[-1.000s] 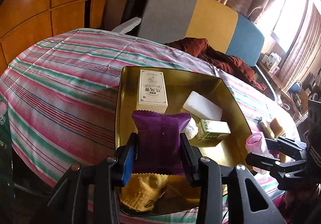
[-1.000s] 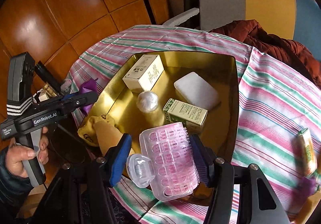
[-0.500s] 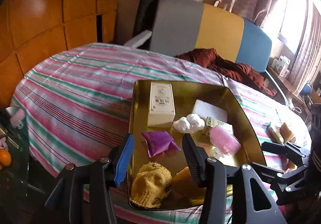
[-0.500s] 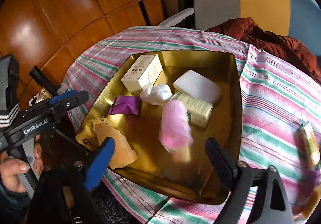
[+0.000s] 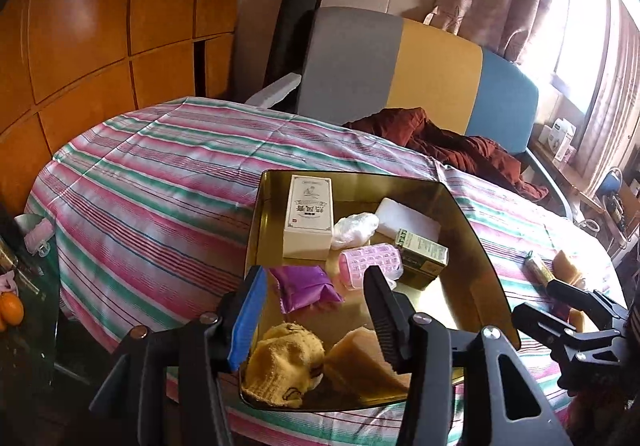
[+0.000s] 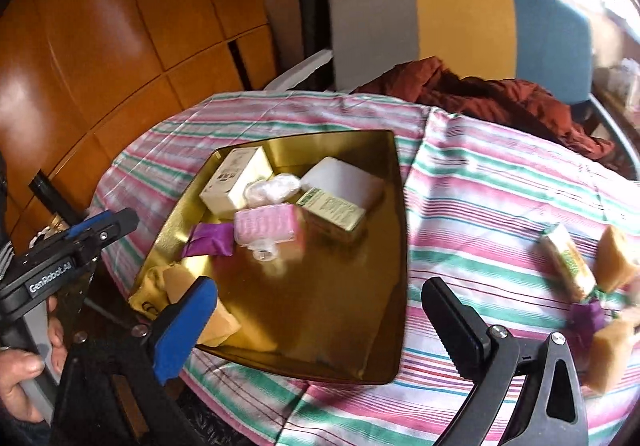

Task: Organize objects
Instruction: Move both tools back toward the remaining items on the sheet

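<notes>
Left wrist view has the left gripper (image 5: 314, 310) spread wide with nothing between its jaws, hovering over the near end of the gold tray (image 5: 484, 266). Just past its tips lie a purple snack packet (image 5: 305, 287) and a pink hair roller (image 5: 370, 262), the roller touching a green-and-cream carton (image 5: 424, 256). Nearer the camera sit a yellow knitted cloth (image 5: 282, 362) and a tan sponge (image 5: 360, 366).

Right wrist view shows the right gripper (image 6: 316, 320) likewise parted and empty, above the tray's near rim. To its right, on the striped tablecloth (image 6: 500, 182), loose things wait: a green-and-white wrapped bar (image 6: 568, 262), tan sponge pieces (image 6: 614, 264) and a small purple packet (image 6: 586, 316), all well apart from the tray.

By judgement, these are light. The sponges are soft and will squash, so a gentle pinch across the middle should do; the wrapped bar looks stiffer but slick, best taken across its narrow width.

Only the right view shows the loose pile fully; the left view catches just its edge, yet shows the cloth and sponge in the tray's near corner more plainly, and the right gripper from the side.
</notes>
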A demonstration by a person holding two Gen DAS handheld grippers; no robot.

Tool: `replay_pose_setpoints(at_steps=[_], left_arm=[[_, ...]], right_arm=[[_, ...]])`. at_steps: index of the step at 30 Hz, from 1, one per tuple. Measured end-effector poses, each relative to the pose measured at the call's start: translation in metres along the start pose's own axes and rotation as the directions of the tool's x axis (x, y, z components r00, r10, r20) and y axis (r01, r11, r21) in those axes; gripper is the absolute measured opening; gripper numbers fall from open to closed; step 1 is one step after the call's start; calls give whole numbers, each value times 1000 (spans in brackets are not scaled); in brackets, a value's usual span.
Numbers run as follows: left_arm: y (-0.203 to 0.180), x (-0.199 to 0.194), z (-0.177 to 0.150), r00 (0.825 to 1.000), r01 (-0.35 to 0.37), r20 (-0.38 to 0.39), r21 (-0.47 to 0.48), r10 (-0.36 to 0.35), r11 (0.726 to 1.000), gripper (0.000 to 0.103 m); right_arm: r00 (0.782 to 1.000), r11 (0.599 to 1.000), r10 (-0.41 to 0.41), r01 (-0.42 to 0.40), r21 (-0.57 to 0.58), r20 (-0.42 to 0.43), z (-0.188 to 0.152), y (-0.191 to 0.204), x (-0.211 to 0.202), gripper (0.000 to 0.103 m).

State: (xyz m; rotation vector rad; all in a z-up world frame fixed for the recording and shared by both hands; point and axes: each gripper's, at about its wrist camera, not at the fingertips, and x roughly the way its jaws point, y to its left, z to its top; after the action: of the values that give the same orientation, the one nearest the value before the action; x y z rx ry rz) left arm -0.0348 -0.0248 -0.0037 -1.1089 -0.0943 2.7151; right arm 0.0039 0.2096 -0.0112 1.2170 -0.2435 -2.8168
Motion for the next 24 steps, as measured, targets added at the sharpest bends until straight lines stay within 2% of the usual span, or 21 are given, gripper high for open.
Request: replay_pose_setpoints(at_steps=[6,13,19,24], left_arm=[[-6,-4,1,1000,7,17,1,-7,1000,51],[-17,0,-3,999,36,-13,1,-36,999,51],[-36,-5,-1,993,115,-8,40,-114,993,51],[-66,-8,0,984,181,-16,107,-180,978,51]], right_arm=[[996,996,-89,89,-20,32,-7,-8,-10,103],[992,993,-117,118,-7,47,-15,-22,-20,103],[988,989,-146,144,39,41,-20,-44,-26,103],[981,978,-190,186,97,32,-27,-72,-37,103]])
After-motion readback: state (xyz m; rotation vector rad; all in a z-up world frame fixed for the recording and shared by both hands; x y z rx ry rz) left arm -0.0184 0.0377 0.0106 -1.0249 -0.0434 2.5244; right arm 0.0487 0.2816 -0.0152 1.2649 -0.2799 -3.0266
